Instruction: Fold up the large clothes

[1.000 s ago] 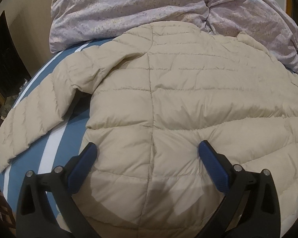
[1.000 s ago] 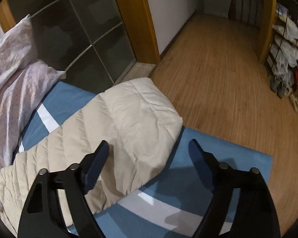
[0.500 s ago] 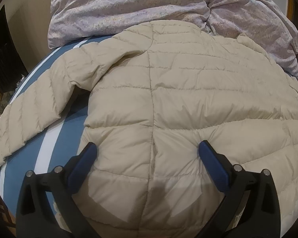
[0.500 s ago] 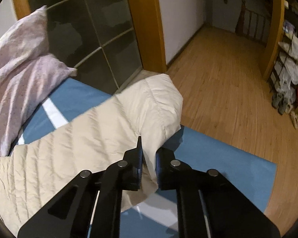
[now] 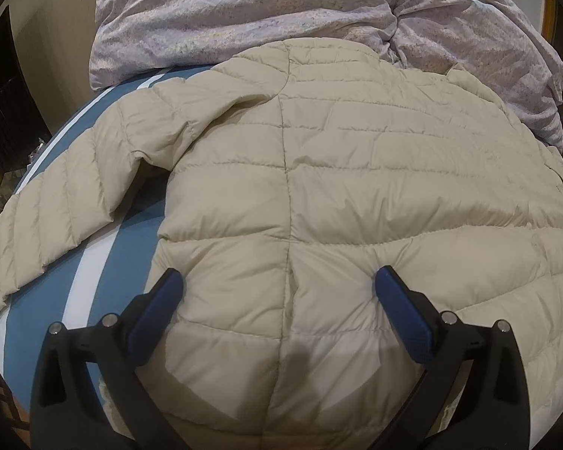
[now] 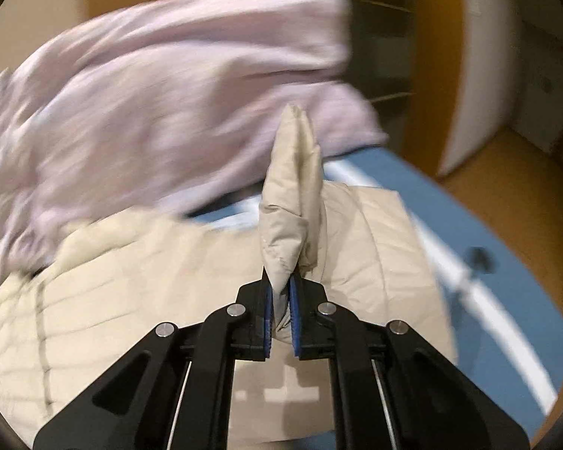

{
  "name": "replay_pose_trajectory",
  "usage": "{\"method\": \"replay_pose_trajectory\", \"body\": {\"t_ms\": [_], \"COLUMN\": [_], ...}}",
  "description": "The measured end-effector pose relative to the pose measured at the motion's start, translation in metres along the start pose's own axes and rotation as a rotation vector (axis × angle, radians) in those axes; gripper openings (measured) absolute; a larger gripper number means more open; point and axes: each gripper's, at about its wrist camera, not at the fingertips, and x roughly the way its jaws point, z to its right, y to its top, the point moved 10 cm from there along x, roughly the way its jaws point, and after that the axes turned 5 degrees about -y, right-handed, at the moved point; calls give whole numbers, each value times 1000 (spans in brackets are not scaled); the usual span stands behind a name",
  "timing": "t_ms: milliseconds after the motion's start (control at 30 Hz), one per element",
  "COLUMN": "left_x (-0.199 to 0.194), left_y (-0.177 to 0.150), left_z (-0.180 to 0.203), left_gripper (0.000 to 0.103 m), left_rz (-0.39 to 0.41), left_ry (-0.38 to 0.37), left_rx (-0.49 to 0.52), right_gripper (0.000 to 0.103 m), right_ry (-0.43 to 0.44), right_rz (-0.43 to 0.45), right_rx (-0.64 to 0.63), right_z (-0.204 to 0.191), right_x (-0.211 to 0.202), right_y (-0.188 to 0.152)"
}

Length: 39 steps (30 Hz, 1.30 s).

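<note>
The right gripper point(image 6: 280, 311) pinched the cuff of the beige quilted down jacket point(image 5: 319, 195), the sleeve point(image 6: 291, 195) standing up and away from its jaws. The left gripper point(image 5: 277, 288), jaws spread and empty, hovered above the hem. The jacket lay back-up on the blue striped bed point(image 5: 75, 281), its long axis running toward the lilac duvet point(image 5: 244, 11).
</note>
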Motion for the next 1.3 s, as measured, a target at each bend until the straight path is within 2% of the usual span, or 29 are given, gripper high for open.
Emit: {"method": "replay_pose_trajectory", "body": {"t_ms": [100, 300, 500, 700, 800, 833, 900, 933, 967, 1067, 1100, 1167, 1200, 1300], "left_x": [0, 0, 0, 0, 0, 0, 0, 0, 0, 0, 0, 0, 0, 0], "left_y": [0, 0, 0, 0, 0, 0, 0, 0, 0, 0, 0, 0, 0, 0], "left_z": [0, 0, 0, 0, 0, -1, -1, -1, -1, -1, -1, -1, -1, -1], "left_gripper": [101, 101, 101, 101, 101, 101, 101, 101, 101, 101, 101, 101, 101, 101], "left_rz": [0, 0, 0, 1, 1, 1, 1, 0, 0, 0, 0, 0, 0, 0], "left_ry": [0, 0, -1, -1, -1, -1, -2, -1, -1, -1, -1, -2, -1, -2], "left_rx": [0, 0, 0, -1, -1, -1, -1, -1, -1, -1, -1, -1, -1, -1], "right_gripper": [8, 8, 8, 8, 9, 14, 31, 47, 58, 60, 60, 62, 63, 63], "right_ry": [107, 274, 404, 485, 501, 500, 516, 531, 548, 587, 583, 537, 480, 294], "right_rz": [-44, -128, -170, -189, -221, -236, -294, -312, -317, -255, -198, -101, -62, -41], "right_rx": [-87, -222, -273, -326, -356, -367, -397, -406, -411, -417, -410, -391, -383, -369], "right_z": [-75, -192, -255, -298, -310, -314, -317, -319, -320, -316, -311, -295, -284, -251], "right_x": [3, -3, -31, -58, -61, -58, -60, -63, -69, -89, -97, -101, -96, -64], "right_y": [-19, -69, -100, -119, -133, -136, -150, -155, -156, -145, -135, -115, -106, -95]}}
